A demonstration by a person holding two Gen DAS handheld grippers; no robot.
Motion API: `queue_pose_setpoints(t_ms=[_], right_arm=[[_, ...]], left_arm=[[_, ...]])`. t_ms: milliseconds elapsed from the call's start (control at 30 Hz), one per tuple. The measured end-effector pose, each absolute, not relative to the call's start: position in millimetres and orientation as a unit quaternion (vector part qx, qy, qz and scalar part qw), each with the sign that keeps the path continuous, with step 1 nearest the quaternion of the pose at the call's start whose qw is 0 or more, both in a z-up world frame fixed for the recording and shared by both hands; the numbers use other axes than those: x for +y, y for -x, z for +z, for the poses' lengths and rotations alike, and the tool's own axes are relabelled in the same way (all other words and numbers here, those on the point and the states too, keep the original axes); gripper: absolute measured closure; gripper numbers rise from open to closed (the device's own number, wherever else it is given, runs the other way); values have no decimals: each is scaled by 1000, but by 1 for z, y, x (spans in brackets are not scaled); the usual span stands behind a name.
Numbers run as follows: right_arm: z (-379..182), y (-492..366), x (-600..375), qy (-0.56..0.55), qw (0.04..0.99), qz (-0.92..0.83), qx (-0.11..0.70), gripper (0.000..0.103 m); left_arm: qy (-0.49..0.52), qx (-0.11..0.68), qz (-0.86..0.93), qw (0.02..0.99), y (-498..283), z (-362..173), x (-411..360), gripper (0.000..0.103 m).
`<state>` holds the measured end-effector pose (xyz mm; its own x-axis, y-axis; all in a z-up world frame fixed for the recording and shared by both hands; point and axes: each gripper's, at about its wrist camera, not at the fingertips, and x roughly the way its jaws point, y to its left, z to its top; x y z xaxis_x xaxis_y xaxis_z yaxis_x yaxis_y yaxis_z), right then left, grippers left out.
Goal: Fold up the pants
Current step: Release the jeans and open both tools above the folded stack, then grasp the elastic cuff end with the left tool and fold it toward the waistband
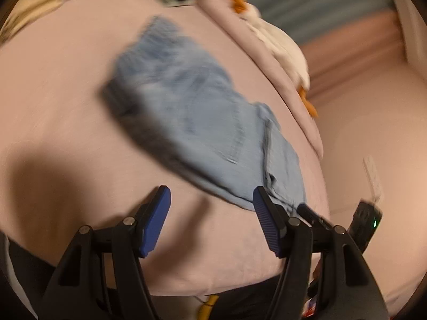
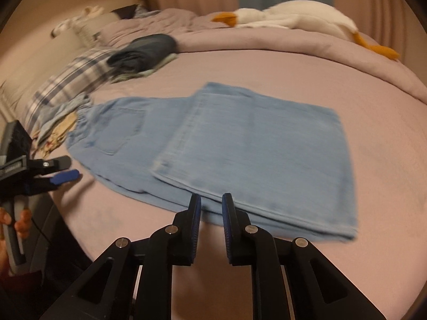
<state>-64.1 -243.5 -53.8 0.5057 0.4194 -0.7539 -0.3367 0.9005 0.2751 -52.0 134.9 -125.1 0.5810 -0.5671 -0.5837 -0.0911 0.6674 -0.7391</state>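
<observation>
Light blue denim pants (image 2: 213,144) lie on the pink bed sheet (image 2: 373,186), legs folded over the upper part, waistband to the left. In the left wrist view the pants (image 1: 192,117) are blurred. My left gripper (image 1: 210,200) is open and empty above the sheet, its right finger by the pants' near edge. It also shows in the right wrist view (image 2: 64,170) beside the waistband. My right gripper (image 2: 210,202) is open with a narrow gap, empty, just at the pants' near edge. It shows in the left wrist view (image 1: 307,210) touching the pants' edge.
A white plush goose (image 2: 293,18) lies on the bunched duvet (image 2: 347,61) at the far side. A dark folded garment (image 2: 149,50) and a plaid cloth (image 2: 69,82) lie at the far left. The bed's near edge (image 1: 186,290) is just below the left gripper.
</observation>
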Motion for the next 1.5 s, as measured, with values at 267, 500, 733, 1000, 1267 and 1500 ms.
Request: queue_pose_setpoints(t_ms=[267, 500, 733, 1000, 1267, 1500], right_arm=[[-45, 63, -210, -34, 860, 261, 437, 88], [-45, 55, -193, -36, 856, 271, 440, 88], [-44, 17, -180, -42, 854, 254, 453, 88], [-64, -81, -138, -76, 835, 240, 490, 88], [-85, -88, -121, -67, 804, 233, 542, 89], [-88, -3, -111, -22, 807, 273, 522, 89]], left_arm=[[462, 394, -111, 787, 34, -130, 154, 39], [421, 379, -36, 824, 3, -121, 143, 40], [441, 380, -21, 813, -14, -130, 162, 71], [358, 370, -50, 856, -11, -102, 148, 76], [278, 339, -72, 896, -12, -70, 132, 77], [233, 338, -82, 908, -11, -61, 109, 77]])
